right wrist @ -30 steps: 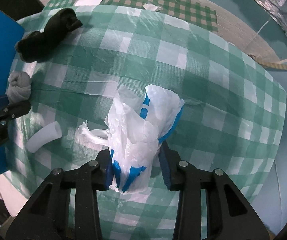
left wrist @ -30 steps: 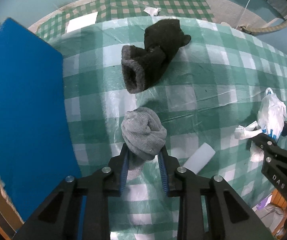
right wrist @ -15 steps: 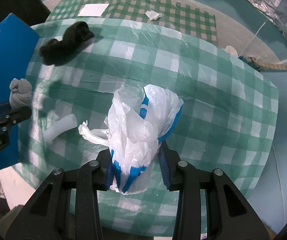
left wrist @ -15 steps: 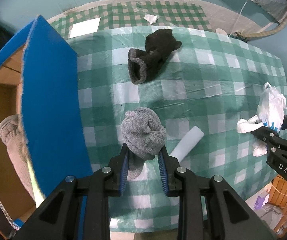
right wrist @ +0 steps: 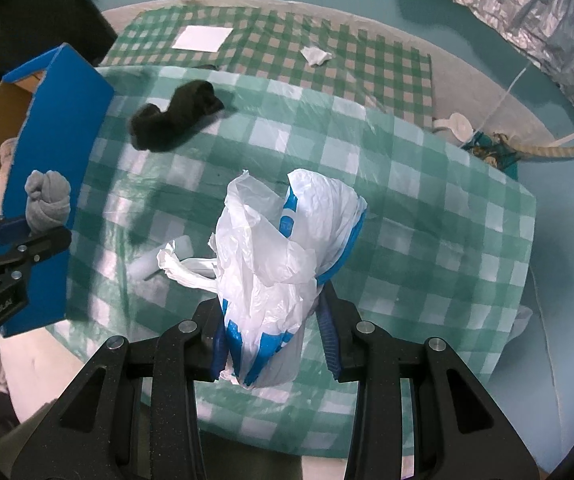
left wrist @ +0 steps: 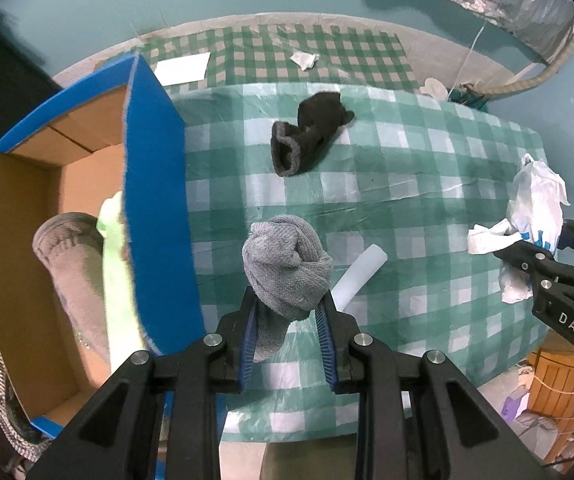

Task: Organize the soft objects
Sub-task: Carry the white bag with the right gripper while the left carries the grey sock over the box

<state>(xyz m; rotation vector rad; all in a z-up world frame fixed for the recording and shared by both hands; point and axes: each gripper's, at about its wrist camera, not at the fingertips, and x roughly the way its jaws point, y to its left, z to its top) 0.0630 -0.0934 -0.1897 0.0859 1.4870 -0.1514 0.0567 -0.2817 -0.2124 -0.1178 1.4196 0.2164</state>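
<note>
My left gripper [left wrist: 287, 332] points down and is shut on a rolled grey sock [left wrist: 287, 264], held high above the checked table [left wrist: 427, 208]. My right gripper [right wrist: 277, 336] is shut on a crumpled white and blue plastic bag [right wrist: 283, 256], also lifted off the table. A black sock [left wrist: 307, 136] lies on the cloth at the far side. The blue cardboard box [left wrist: 155, 200] stands open at the left; a beige sock [left wrist: 75, 264] and a light green item [left wrist: 117, 280] lie inside it. In the right wrist view the grey sock [right wrist: 47, 200] hangs beside the box wall [right wrist: 67, 140].
A white foam cylinder [left wrist: 359, 276] lies on the cloth below the grippers. On the floor beyond the table are a checked mat [left wrist: 287, 56], a white sheet [left wrist: 183, 68] and a crumpled tissue [left wrist: 305, 59]. A silver foil sheet [right wrist: 527, 20] hangs at top right.
Both grippers have risen with their loads; the table looks smaller and farther. The open inside of the blue box has come into the left wrist view.
</note>
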